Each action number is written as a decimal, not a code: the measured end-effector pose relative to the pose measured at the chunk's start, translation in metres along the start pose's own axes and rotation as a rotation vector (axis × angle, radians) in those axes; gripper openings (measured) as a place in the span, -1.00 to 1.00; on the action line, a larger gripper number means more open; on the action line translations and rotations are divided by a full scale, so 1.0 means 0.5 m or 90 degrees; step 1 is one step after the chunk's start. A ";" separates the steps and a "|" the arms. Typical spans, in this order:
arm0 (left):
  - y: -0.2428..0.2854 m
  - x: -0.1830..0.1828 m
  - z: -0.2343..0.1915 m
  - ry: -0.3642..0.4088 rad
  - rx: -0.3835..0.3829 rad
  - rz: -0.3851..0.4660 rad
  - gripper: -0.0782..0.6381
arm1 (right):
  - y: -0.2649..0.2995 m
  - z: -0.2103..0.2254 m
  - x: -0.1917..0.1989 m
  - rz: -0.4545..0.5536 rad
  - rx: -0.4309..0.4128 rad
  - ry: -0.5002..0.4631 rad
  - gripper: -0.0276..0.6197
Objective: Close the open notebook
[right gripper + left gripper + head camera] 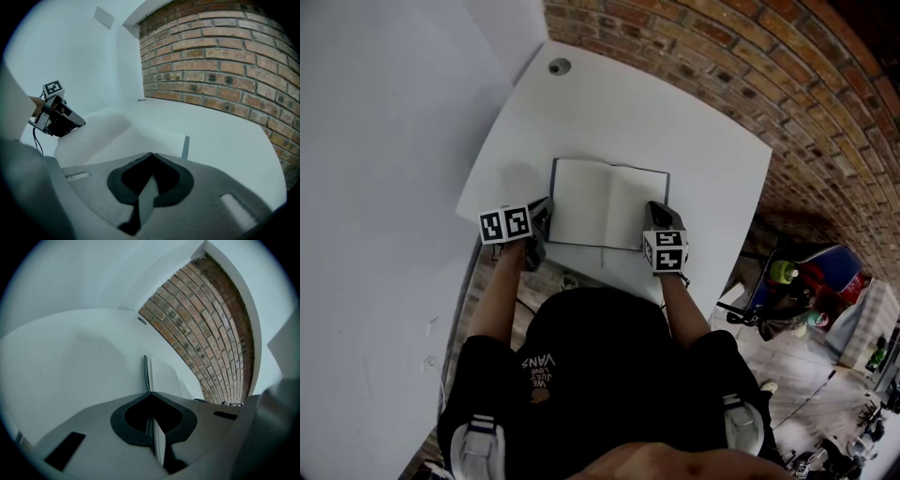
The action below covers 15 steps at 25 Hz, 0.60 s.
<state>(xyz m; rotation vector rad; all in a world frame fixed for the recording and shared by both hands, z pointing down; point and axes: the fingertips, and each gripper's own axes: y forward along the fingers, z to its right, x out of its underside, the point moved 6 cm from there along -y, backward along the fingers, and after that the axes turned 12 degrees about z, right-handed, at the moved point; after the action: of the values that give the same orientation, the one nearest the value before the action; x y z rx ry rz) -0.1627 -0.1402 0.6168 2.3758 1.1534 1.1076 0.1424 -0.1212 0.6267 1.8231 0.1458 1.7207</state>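
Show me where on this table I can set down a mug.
Free: the wide strip of table between the notebook and the far edge, short of the cable hole; also right of the notebook. Crowded: the near edge, where the left tool and right tool flank the notebook.

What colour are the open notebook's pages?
Plain white; the notebook shows best in the head view.

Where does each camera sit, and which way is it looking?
Head view: on the person's head, steeply down at table and open notebook; arms, left gripper, right gripper show.
Left gripper view: on that gripper, along its jaws, shut on the notebook, toward the brick wall.
Right gripper view: on that gripper, along its jaws, across the notebook; left gripper shows.
Shared: the notebook.
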 end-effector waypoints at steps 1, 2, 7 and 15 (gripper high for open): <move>-0.001 -0.001 0.002 0.000 0.004 -0.001 -0.76 | 0.000 0.000 0.000 0.000 -0.002 0.003 -0.92; -0.001 -0.004 0.006 -0.004 0.011 0.000 -0.76 | 0.000 0.001 -0.001 0.000 -0.002 0.005 -0.92; -0.002 -0.021 0.040 -0.018 0.066 0.008 -0.76 | 0.000 0.003 0.001 -0.004 0.008 0.011 -0.92; -0.012 -0.034 0.103 -0.030 0.151 0.025 -0.76 | 0.000 0.003 -0.001 -0.003 0.010 0.013 -0.92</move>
<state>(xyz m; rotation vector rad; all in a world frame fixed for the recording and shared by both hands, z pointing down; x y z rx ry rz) -0.1344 -0.1453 0.5704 2.5963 1.2909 0.9676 0.1440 -0.1219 0.6264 1.8159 0.1723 1.7407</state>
